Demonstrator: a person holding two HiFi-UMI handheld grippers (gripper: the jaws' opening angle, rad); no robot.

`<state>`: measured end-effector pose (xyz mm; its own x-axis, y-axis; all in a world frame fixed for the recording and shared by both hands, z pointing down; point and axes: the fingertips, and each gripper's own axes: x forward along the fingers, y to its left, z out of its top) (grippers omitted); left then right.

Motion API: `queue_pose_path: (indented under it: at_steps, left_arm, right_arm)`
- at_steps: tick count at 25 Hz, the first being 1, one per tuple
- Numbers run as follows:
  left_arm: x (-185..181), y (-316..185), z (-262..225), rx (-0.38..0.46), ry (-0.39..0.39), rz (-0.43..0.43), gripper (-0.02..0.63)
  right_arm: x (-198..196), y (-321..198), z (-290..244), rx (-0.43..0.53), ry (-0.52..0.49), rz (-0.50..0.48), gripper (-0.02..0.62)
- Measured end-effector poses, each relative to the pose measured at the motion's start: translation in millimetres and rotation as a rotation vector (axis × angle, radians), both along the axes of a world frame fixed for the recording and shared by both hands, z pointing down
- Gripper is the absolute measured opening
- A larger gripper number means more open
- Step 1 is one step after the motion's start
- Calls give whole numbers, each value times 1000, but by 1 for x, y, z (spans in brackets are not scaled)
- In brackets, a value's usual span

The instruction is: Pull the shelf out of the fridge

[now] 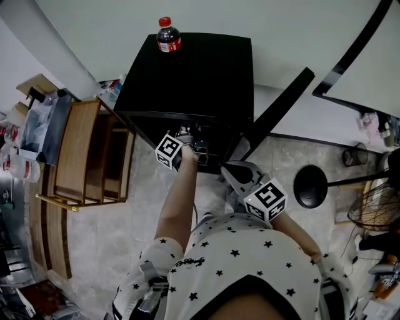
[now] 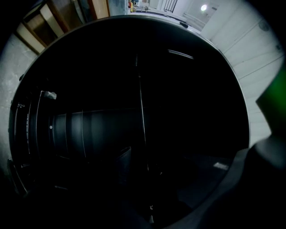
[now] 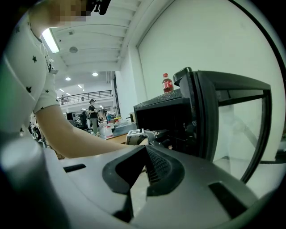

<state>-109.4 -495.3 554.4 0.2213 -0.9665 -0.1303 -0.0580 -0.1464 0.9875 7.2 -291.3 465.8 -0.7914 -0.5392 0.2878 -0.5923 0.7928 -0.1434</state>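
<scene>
One fridge (image 1: pixel 200 75): black, boxy, glossy on top, its door (image 1: pixel 275 112) swung wide to the right. Inside it is dark. The shelf (image 2: pixel 142 120) sits in there, and all I can make out of it in the left gripper view is a thin bright wire running across the gloom. I can't tell what else the fridge holds.

One bottle (image 1: pixel 169 36) stands upright on the fridge top near the back edge, with a red cap, red label and dark drink.

Left gripper (image 1: pixel 195 145) reaches level into the fridge mouth. Its jaws stand apart with the wire line between them, and I see no pad pressing on it, so I read it as open.

Right gripper (image 1: pixel 232 170) hangs just outside the fridge by the door. Its grey ribbed jaws meet at the tips with nothing between them, so it is closed and empty.

Floor (image 1: pixel 144 200): pale mottled tile. Behind the fridge is a plain white wall (image 1: pixel 262 19).

Left of the fridge stands a wooden rack (image 1: pixel 81 150) with open slatted tiers. To the right are a black round base (image 1: pixel 310 186) and a wire fan cage (image 1: pixel 375 209).

The right gripper view shows a large hall with ceiling strip lights and people well apart in the background.
</scene>
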Motion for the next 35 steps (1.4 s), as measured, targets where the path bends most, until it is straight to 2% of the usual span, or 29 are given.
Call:
queue_pose_path:
  at_steps: [6, 8, 11, 13, 24, 35]
  left_arm:
    - [6, -17, 6, -28, 26, 11, 177]
    - [7, -19, 5, -30, 32, 10, 148]
    - [5, -21, 3, -35, 19, 7, 66]
    - [6, -22, 1, -37, 2, 12, 43]
    - [5, -17, 2, -67, 47, 23, 32]
    - [2, 19, 1, -71, 59, 33, 31]
  right_arm:
    - [6, -4, 2, -8, 6, 5, -8]
    - [6, -5, 3, -10, 8, 4, -8]
    - [3, -5, 4, -12, 8, 0, -8]
    - [1, -4, 5, -13, 9, -3, -8]
    - [-6, 3, 4, -21, 4, 5, -8]
    - [-15, 24, 1, -18, -6, 26, -8]
